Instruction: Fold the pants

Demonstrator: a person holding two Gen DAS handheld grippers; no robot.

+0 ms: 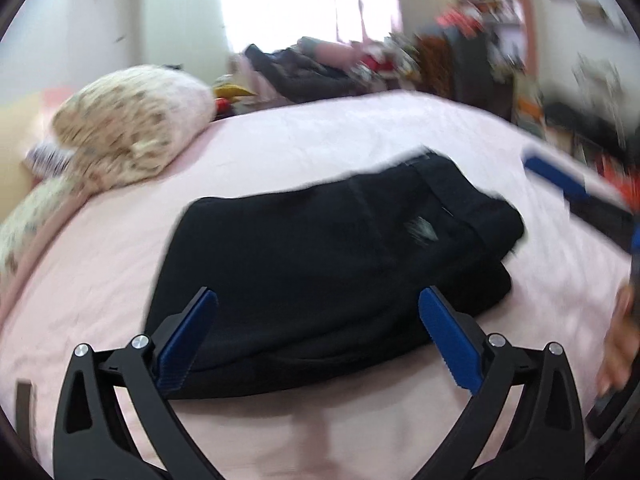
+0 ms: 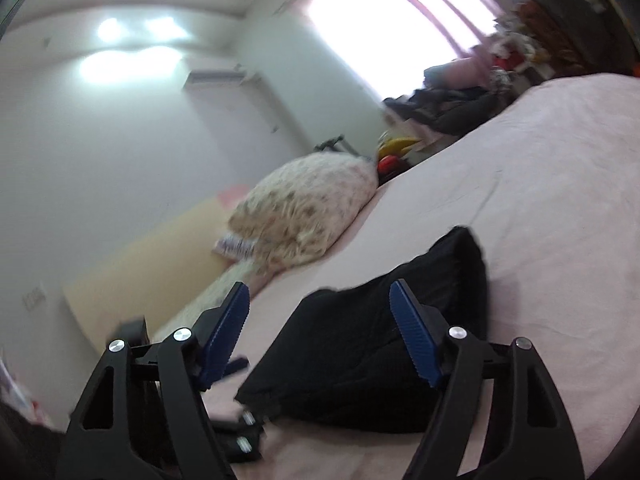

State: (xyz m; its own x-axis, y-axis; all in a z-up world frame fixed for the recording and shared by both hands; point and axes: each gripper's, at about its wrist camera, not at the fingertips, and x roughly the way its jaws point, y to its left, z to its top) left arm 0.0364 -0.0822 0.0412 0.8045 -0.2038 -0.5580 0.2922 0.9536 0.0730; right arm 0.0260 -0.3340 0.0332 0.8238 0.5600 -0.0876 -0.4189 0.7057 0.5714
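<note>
While folded, black pants (image 1: 328, 276) on bed (image 1: 320, 136).

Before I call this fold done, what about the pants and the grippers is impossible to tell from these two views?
- Pants: black and motion-blurred in both views, so layers and fold lines are unreadable.
- Near edge of pants, right wrist view: hidden behind right gripper.
- Small pale mark: too blurred to identify.
- Left gripper: open; fabric contact unclear.
</note>
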